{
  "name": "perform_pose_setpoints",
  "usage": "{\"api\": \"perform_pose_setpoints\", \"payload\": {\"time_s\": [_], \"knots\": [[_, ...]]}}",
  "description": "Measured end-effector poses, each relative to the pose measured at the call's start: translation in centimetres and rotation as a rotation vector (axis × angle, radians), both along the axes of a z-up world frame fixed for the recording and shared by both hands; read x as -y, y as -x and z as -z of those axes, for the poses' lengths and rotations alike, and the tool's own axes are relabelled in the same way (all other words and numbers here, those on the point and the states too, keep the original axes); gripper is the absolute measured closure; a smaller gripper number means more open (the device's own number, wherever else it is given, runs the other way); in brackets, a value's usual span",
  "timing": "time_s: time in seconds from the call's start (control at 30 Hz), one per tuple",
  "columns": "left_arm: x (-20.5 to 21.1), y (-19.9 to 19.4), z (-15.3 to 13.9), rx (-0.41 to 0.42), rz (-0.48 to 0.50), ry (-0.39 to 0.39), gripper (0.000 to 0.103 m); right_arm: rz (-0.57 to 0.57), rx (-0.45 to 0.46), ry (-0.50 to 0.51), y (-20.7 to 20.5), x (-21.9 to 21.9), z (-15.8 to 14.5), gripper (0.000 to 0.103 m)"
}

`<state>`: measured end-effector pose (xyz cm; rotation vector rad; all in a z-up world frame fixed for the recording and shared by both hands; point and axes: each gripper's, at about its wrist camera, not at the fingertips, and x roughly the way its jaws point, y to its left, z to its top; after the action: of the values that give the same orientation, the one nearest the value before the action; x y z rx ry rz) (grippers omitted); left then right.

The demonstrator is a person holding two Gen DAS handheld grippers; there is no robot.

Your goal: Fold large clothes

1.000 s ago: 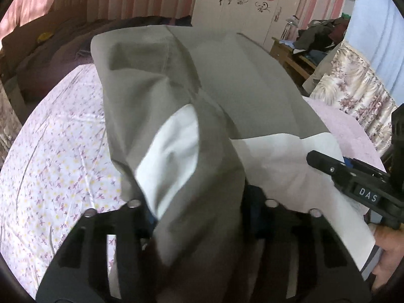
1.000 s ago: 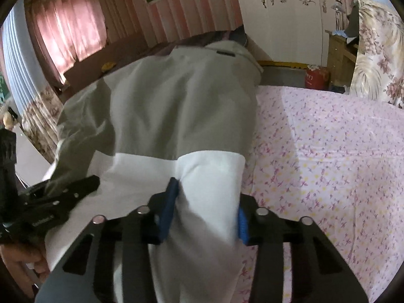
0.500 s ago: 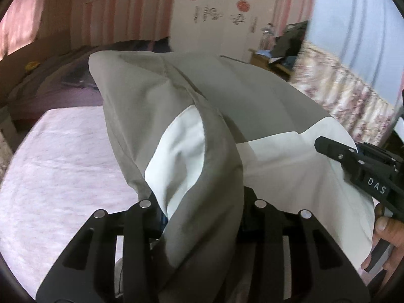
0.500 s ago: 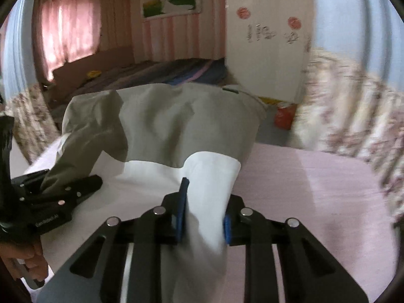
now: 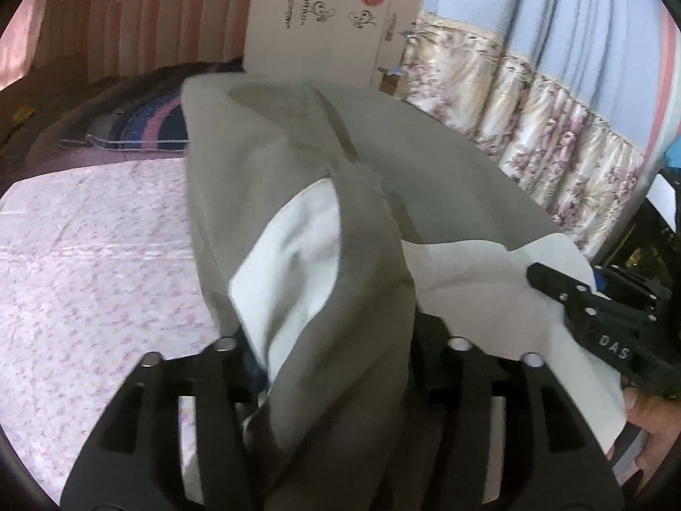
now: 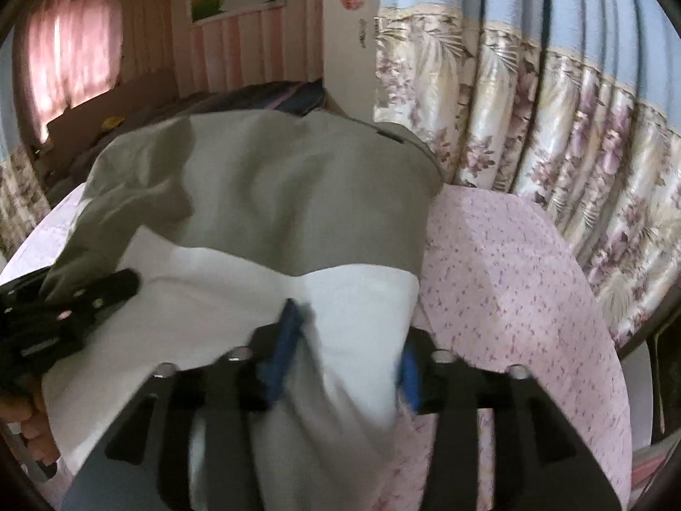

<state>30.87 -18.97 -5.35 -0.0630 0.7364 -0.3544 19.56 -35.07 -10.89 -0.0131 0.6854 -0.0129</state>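
Observation:
A large grey and white garment [image 5: 298, 196] is held up above the bed between both grippers. My left gripper [image 5: 336, 340] is shut on a bunched grey and white fold of it. My right gripper [image 6: 344, 340] is shut on the white lower part of the garment [image 6: 272, 196]. Each gripper shows in the other's view: the right gripper [image 5: 596, 319] at the garment's right edge, the left gripper [image 6: 64, 306] at its left edge. The fingertips of both are hidden by cloth.
The bed has a pink floral sheet [image 5: 85, 255] that also shows in the right wrist view [image 6: 510, 298]. Dark bedding [image 5: 140, 123] lies at the head. A floral curtain [image 6: 553, 149] hangs close on the right. A white wardrobe [image 5: 332, 21] stands behind.
Both grippers have swung to the right with the garment still gripped. The views have turned from the bed toward the curtain and wardrobe. The garment hangs more bunched between them.

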Motion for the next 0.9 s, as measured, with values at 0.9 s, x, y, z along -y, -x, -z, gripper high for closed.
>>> {"api": "perform_pose_setpoints", "payload": {"time_s": [0.9], "knots": [[-19.0, 27.7, -7.0, 0.298, -0.317, -0.108, 0.003, 0.037, 0.301, -0.028, 29.1, -12.8, -7.1, 0.002]]}}
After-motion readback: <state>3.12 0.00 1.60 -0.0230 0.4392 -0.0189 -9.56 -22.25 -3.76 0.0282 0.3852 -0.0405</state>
